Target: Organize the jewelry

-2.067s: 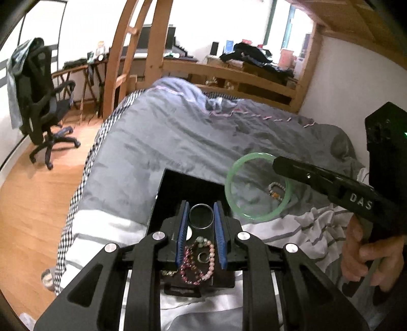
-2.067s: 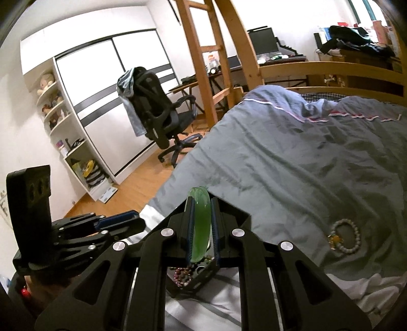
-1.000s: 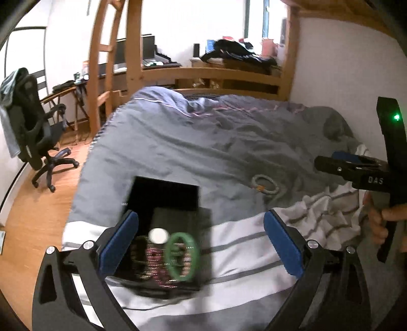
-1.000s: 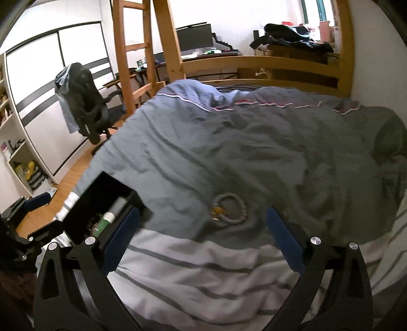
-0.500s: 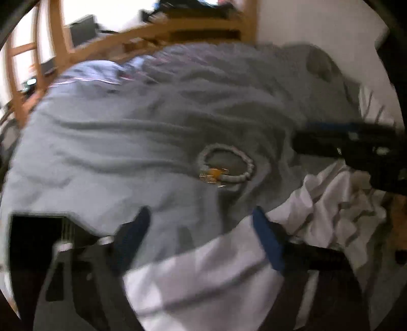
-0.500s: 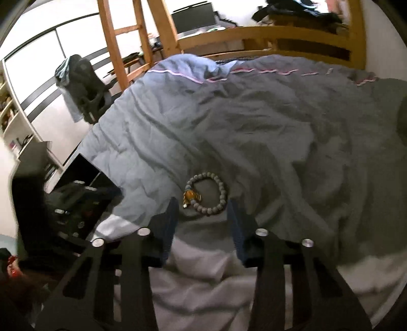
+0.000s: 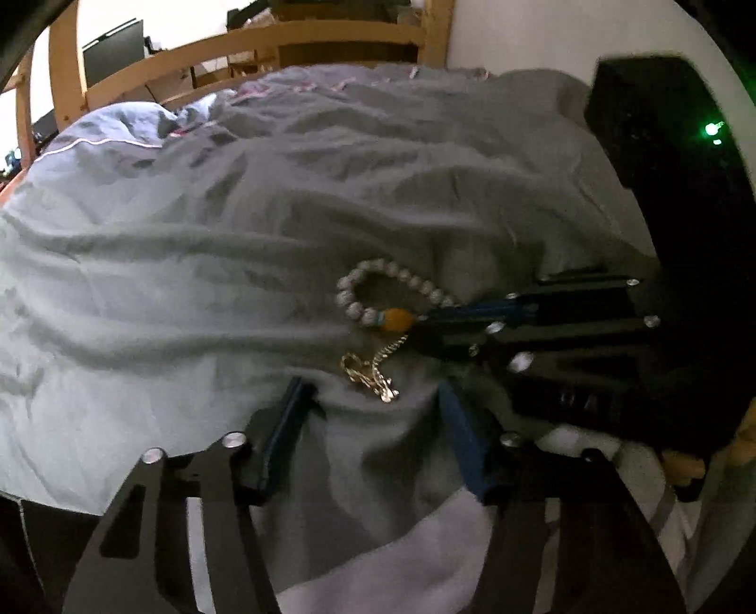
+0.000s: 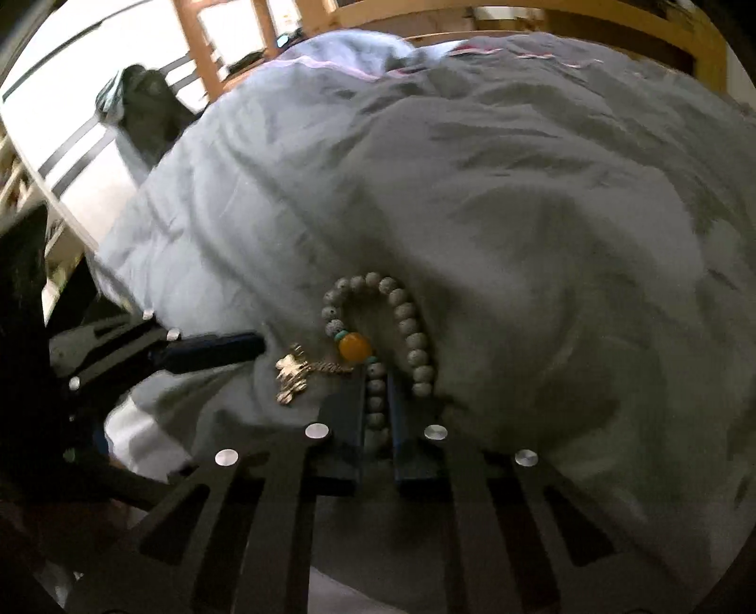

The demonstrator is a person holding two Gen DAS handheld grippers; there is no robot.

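Observation:
A grey bead bracelet (image 8: 410,326) with an orange bead and a gold charm (image 8: 290,372) lies on the grey duvet (image 8: 519,198). My right gripper (image 8: 376,401) is shut on the near side of the bracelet, beads pinched between its blue pads. In the left wrist view the bracelet (image 7: 364,293) and its gold charm (image 7: 371,373) lie just ahead of my left gripper (image 7: 373,415), which is open and empty. The right gripper (image 7: 425,326) comes in from the right there.
A wooden bed frame (image 7: 264,42) stands behind the duvet. A white striped sheet (image 7: 425,557) lies at the near edge. An office chair (image 8: 141,113) stands off the left side of the bed. The black jewelry box is out of view.
Both grippers have moved away from the black box to the bead bracelet. The right gripper has dropped the green bangle in the box, then closed on the bracelet. The left gripper has narrowed.

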